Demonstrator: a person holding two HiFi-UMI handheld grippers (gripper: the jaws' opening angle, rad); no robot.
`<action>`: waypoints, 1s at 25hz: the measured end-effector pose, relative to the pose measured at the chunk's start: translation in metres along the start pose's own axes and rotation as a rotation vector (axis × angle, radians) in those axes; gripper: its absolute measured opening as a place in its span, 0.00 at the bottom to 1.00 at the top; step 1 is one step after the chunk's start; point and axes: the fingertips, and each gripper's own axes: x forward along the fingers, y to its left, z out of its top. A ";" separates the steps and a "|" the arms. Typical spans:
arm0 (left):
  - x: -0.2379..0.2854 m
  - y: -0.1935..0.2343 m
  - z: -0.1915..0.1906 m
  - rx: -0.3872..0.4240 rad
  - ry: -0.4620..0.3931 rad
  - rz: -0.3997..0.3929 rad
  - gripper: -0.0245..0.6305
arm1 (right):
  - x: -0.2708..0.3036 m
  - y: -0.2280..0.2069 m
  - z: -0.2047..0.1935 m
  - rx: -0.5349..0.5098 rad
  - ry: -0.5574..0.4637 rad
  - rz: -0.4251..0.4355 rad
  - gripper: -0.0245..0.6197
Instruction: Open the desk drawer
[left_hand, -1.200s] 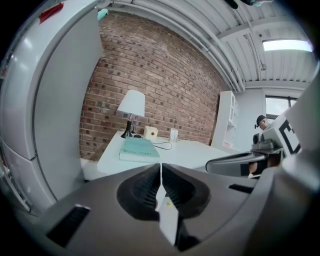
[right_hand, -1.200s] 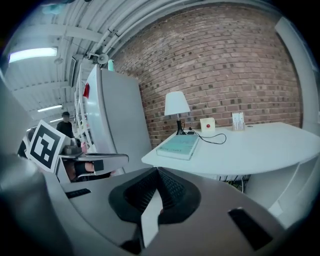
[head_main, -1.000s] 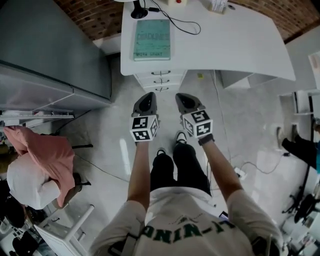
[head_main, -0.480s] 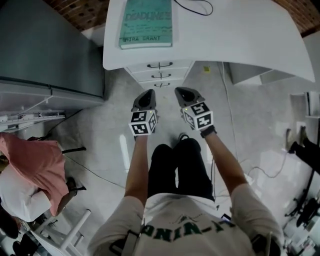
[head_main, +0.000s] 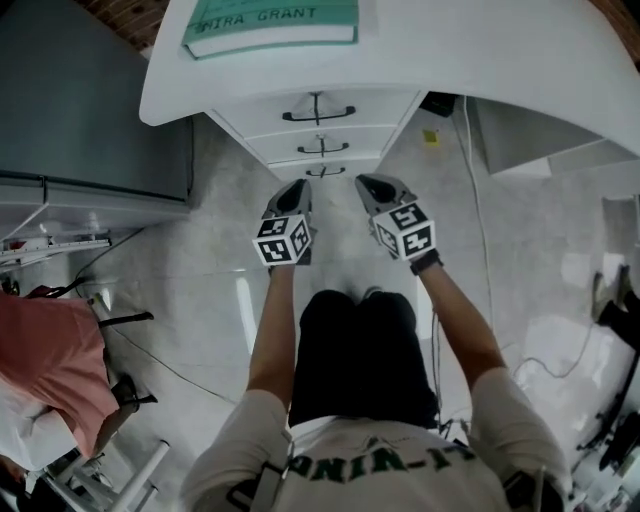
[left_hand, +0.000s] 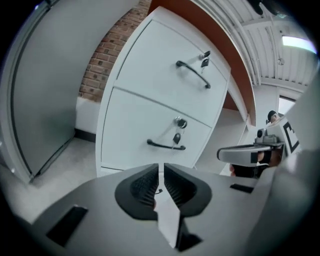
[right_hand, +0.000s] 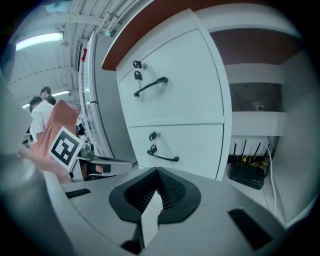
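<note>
From the head view I have both claws held out side by side over the floor, the left claw (head_main: 291, 190) and the right claw (head_main: 372, 185) near each other but apart. Straight ahead of their tips stands the drawer stack (head_main: 318, 135) under the white bench (head_main: 480, 50), with all three fronts shut. The top drawer (head_main: 300, 105) lies farthest beyond the claws, its dark handle (head_main: 318, 113) facing me. Neither claw touches the stack. A green book (head_main: 270, 20) lies on the bench, ahead and a little to the left of the left claw.

In the left gripper view, the left claw (left_hand: 161, 167) has just been opening: its ribbed pads stand a narrow slit apart with nothing between them. Above and beyond the tips I see two drawer fronts, each closed. The nearer front has a handle (left_hand: 165, 146) just over the tips, and the upper front has one (left_hand: 193, 73) higher up. Keys (left_hand: 177, 138) hang from the lock of the nearer front.

In the right gripper view, the right claw (right_hand: 158, 172) has its pads together and empty. The same closed fronts rise ahead of it, with the nearer handle (right_hand: 162, 156) just above the tips. A black box (right_hand: 246, 175) with aerials sits on the floor to its right.
</note>
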 end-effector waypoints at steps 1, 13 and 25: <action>0.008 0.008 -0.010 -0.014 0.002 -0.001 0.08 | 0.007 -0.003 -0.009 -0.001 0.000 0.000 0.04; 0.078 0.058 -0.094 -0.233 0.062 -0.076 0.22 | 0.069 -0.016 -0.058 0.007 -0.033 0.026 0.04; 0.126 0.063 -0.122 -0.590 0.014 -0.216 0.30 | 0.071 -0.018 -0.080 0.069 -0.025 0.044 0.04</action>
